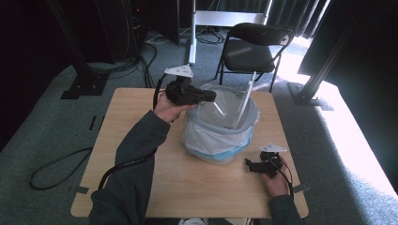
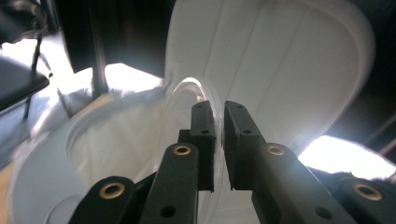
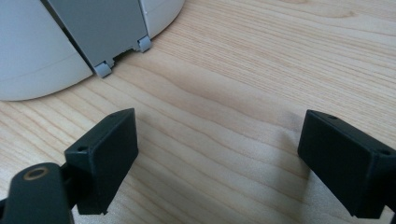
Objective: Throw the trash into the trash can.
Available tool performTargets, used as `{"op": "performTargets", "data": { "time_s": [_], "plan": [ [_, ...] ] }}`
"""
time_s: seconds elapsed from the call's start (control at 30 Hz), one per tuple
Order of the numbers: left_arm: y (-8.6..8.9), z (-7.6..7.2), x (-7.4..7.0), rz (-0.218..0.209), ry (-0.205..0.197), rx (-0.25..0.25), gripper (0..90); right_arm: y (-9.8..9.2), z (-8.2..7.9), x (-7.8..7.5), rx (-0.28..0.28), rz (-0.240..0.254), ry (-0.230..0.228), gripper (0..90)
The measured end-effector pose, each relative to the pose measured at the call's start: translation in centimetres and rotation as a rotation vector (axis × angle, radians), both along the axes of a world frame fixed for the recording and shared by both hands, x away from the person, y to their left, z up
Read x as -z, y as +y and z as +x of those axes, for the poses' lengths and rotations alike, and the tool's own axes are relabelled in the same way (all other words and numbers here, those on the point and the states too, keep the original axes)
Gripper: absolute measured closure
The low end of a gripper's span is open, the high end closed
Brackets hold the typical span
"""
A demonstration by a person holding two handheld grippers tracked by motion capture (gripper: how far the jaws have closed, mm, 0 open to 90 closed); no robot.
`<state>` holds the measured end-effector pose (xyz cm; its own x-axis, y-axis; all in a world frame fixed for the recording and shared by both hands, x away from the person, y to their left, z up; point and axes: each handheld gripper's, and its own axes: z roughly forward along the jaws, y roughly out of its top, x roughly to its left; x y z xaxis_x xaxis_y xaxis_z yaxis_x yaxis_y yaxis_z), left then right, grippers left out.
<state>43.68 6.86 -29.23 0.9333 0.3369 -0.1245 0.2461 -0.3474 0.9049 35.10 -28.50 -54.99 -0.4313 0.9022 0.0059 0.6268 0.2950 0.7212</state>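
Observation:
A pale bin lined with a clear plastic bag stands mid-table, its white lid tipped up at the far side. My left gripper reaches over the bin's left rim. In the left gripper view, my left gripper is shut on the edge of a clear round plastic piece, held over the bagged opening in front of the lid. My right gripper rests low on the table at the bin's front right. In the right gripper view, my right gripper is open over bare wood.
The right gripper view shows the bin's rounded base and a grey plate with two small feet just ahead. A black folding chair stands beyond the wooden table. A cable loops on the floor at left.

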Motion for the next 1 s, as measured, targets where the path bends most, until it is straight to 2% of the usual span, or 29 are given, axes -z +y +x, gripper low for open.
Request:
{"op": "performTargets", "data": {
  "time_s": [0.07,0.1,0.17,0.2,0.23,0.3,0.4,0.47,0.53,0.6,0.63,0.73,0.77,0.83,0.87,0.9,0.93,1.0],
  "plan": [
    [-0.1,0.3,0.5,0.044,-0.014,-0.060,72.4,0.0,0.0,0.0,0.000,0.000,0.000,11.3],
    [-0.2,0.3,0.8,0.074,-0.037,-0.077,75.6,0.0,0.0,0.0,0.000,0.000,0.000,11.3],
    [-0.3,0.4,0.9,0.077,-0.043,-0.072,78.1,0.0,0.0,0.0,0.000,0.000,0.000,11.4],
    [-0.4,0.4,1.0,0.100,-0.056,-0.080,80.7,0.0,0.0,0.0,0.001,0.001,0.001,11.3],
    [-0.4,0.4,1.1,0.118,-0.055,-0.076,82.7,0.0,0.0,0.0,0.001,0.001,0.000,11.4],
    [-0.3,0.5,1.3,0.120,-0.046,-0.087,83.1,0.0,0.0,0.0,0.001,0.001,0.000,11.3],
    [0.0,0.6,1.4,0.172,-0.078,-0.134,82.1,0.0,0.0,0.0,0.000,0.000,0.000,11.3],
    [-0.1,0.6,1.5,0.175,-0.093,-0.143,79.5,0.0,0.0,0.0,0.001,0.000,0.000,11.4],
    [-0.3,0.3,1.6,0.193,-0.124,-0.111,82.4,0.0,0.0,0.0,-0.001,-0.001,0.000,11.4],
    [-0.5,0.1,1.7,0.178,-0.108,-0.074,83.4,0.0,0.0,0.0,-0.001,-0.001,-0.001,11.3],
    [-0.5,-0.1,1.5,0.168,-0.114,-0.066,83.6,0.0,0.0,0.0,-0.001,-0.001,0.000,11.3],
    [0.0,-0.5,0.6,0.087,-0.100,-0.033,83.9,0.0,0.0,0.0,-0.001,-0.001,0.000,11.3],
    [0.2,-0.5,0.3,0.049,-0.082,-0.011,83.8,0.0,0.0,0.0,-0.001,0.000,0.000,11.3],
    [0.7,-0.3,-0.1,-0.010,-0.039,0.001,83.8,0.0,0.0,0.0,-0.001,-0.001,0.000,11.3],
    [0.9,-0.2,-0.2,-0.026,-0.017,0.004,83.8,0.0,0.0,0.0,-0.001,-0.001,0.000,11.3],
    [1.0,0.1,-0.1,-0.014,0.007,0.003,83.4,0.0,0.0,0.0,-0.001,-0.001,0.000,11.3],
    [0.9,0.4,0.1,0.019,0.022,-0.017,82.0,0.0,0.0,0.0,-0.002,-0.001,0.000,11.3],
    [1.0,0.8,0.4,0.039,0.021,-0.096,62.1,0.0,0.0,0.0,-0.002,-0.001,0.000,11.4]
  ]
}}
